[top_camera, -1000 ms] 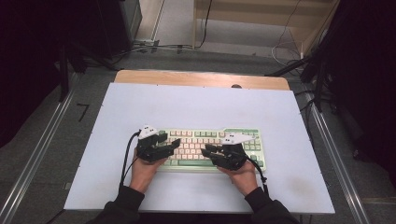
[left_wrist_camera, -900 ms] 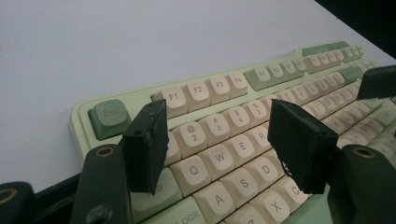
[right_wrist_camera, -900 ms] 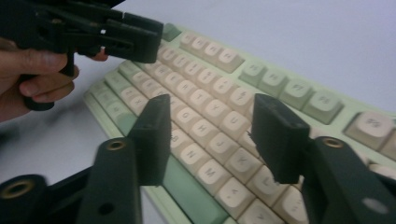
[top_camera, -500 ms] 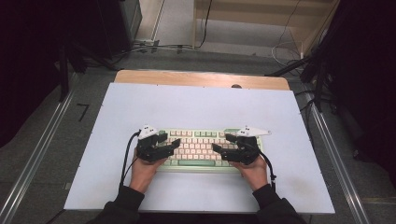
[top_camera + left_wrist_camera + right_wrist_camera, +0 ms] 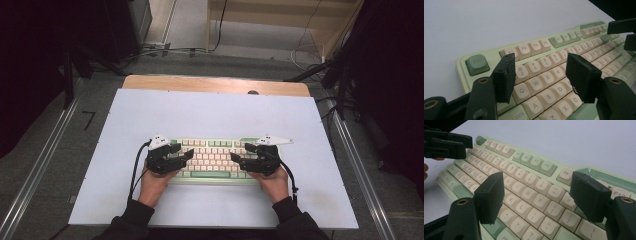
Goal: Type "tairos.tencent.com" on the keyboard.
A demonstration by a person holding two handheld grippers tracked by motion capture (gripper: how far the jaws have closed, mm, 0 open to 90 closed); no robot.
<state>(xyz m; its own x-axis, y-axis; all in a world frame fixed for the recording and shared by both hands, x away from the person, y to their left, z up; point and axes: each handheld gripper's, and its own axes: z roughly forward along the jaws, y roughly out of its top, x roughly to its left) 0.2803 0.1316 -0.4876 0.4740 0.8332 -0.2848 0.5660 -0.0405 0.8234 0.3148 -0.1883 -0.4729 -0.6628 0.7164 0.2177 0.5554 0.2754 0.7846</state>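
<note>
Grippers, two, left (image 5: pixel 186 154) and right (image 5: pixel 236 159), hover spread-jawed over one keyboard (image 5: pixel 212 158), grasping nothing.

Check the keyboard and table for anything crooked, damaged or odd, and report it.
Nothing stands out. The keyboard lies square on the white table, its keys look intact, and both hand-held grippers, left and right, hover open over its ends.

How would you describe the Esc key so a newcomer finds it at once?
On the white table lies a pale green keyboard. At its far left corner, apart from the cream F-keys, sits the Esc key, the only dark green cap there.
</note>
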